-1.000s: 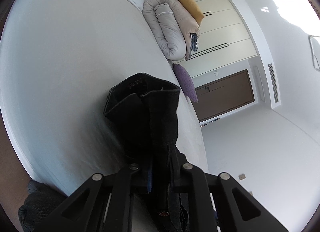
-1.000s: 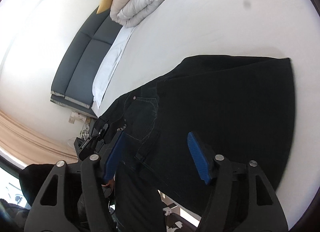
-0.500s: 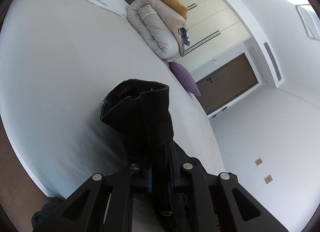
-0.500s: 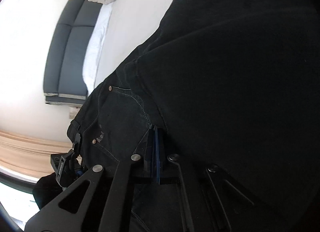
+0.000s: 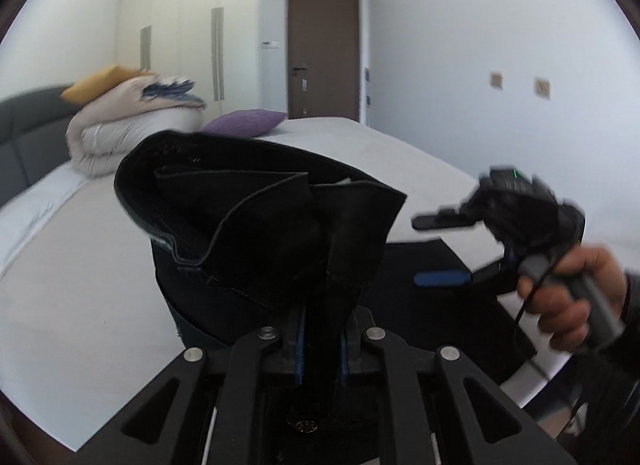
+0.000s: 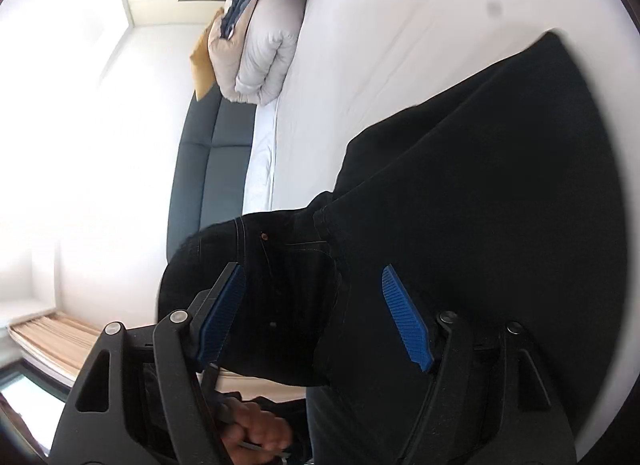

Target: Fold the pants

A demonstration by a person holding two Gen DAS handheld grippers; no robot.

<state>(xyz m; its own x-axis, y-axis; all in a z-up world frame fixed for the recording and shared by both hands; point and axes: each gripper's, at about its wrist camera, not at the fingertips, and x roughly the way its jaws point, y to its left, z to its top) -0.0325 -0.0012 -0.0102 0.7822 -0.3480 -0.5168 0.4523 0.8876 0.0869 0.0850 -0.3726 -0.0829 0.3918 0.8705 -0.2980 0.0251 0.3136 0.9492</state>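
Left wrist view: left gripper (image 5: 320, 339) clamped narrow on a bunched fold of the black pants (image 5: 264, 221), blue pads pressing the cloth from both sides. The waistband stands up above the jaws, its rim curled open. The rest of the pants lies flat on the bed (image 5: 80, 285) at right, reaching the mattress edge. White sheet open and bare to the left and beyond. Duvet roll (image 5: 132, 133) and purple pillow (image 5: 246, 123) sit far back by the headboard. Right gripper (image 5: 438, 249) hovers over the flat cloth, held by a hand (image 5: 568, 293), blurred.

Right wrist view: right gripper (image 6: 316, 313) jaws wide, having just been opening; pants lie under and between the blue pads (image 6: 404, 321), not pinched. Far hem edge runs out on the sheet, bare bed (image 6: 400, 45) beyond it. Pants' near part hangs over the mattress edge.
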